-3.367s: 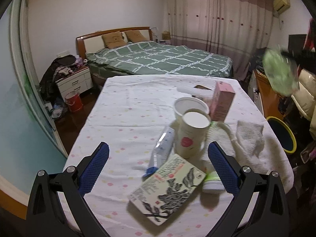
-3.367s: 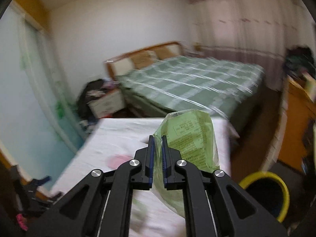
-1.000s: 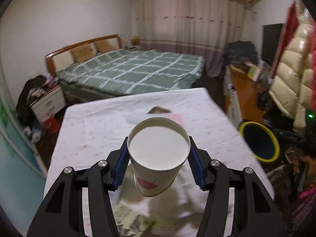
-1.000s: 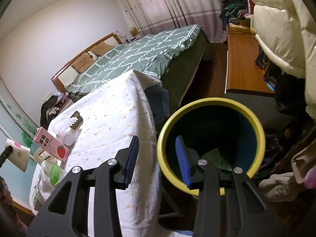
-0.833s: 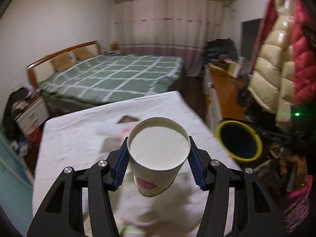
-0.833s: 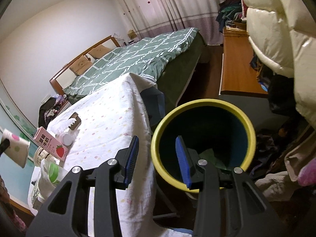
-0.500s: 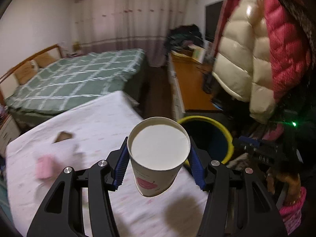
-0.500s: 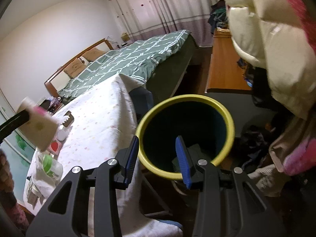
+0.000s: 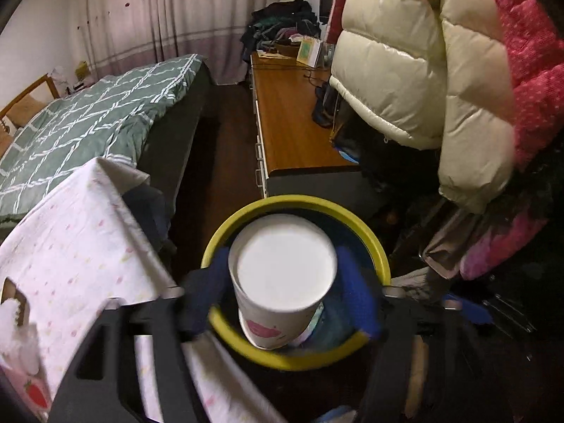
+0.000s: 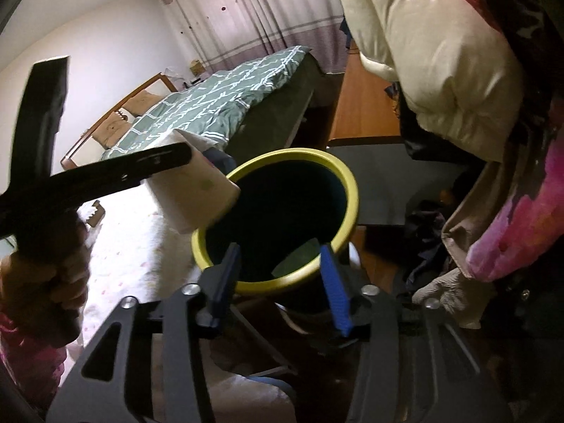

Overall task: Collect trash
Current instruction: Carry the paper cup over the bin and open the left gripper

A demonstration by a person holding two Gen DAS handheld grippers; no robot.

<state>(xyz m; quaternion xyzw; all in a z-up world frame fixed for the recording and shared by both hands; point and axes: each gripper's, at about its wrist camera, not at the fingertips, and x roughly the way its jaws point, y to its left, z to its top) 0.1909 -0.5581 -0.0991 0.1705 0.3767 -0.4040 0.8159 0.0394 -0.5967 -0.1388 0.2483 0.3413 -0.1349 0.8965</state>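
Bedroom, dim floor beside table. My left gripper [image 9: 282, 296] jaws opening, paper cup [image 9: 282, 278] between pads over yellow-rimmed bin [image 9: 373, 243]. My right gripper [image 10: 280, 278] opening, empty, at bin rim.

Green-checked bed [image 9: 81, 127], curtained window [image 9: 169, 17], wooden cabinet [image 9: 292, 120], dark floor [image 9: 225, 162].

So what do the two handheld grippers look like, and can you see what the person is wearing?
Both are black plastic frames with cut-out slots and silver screws. The left gripper and the right gripper carry blue ribbed pads on their fingers. Seen from the right wrist camera, the left tool is a long black bar on a black handle. A hand grips that handle, with a pink sleeve below it. No cables are visible.
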